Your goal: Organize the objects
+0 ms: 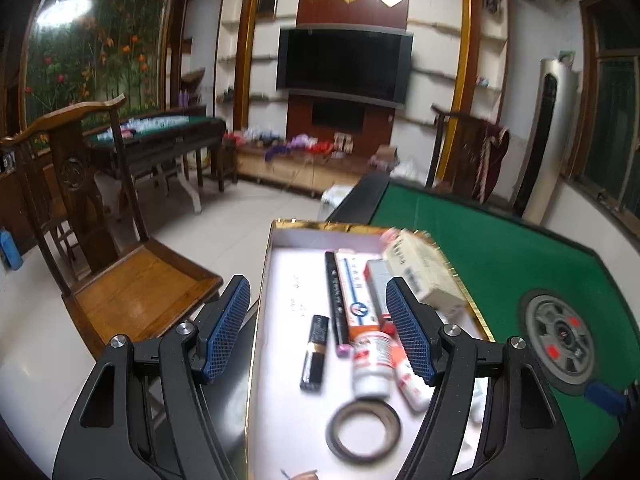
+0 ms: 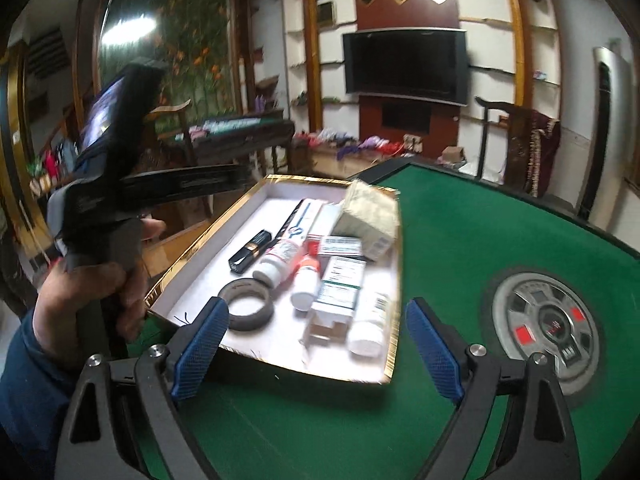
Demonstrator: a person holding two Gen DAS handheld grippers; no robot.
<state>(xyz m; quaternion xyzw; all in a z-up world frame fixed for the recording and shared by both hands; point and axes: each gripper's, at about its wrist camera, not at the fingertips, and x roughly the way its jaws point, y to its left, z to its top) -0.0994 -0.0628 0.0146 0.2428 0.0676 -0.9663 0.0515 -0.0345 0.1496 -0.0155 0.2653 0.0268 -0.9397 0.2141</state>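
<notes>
Black gripper (image 2: 316,344) frames, blue textured pads, silver screws (navy sleeve, bare hand (image 2: 86,292)).

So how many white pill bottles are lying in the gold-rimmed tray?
3. One bottle lies beside the tape roll, a slimmer red-labelled bottle lies next to it, and a third bottle lies by the tray's right rim. The boxes could hide more.

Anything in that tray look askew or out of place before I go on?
Yes: the beige box at the tray's far corner sits tilted, propped on the gold rim instead of lying flat. The other items lie flat inside.
</notes>
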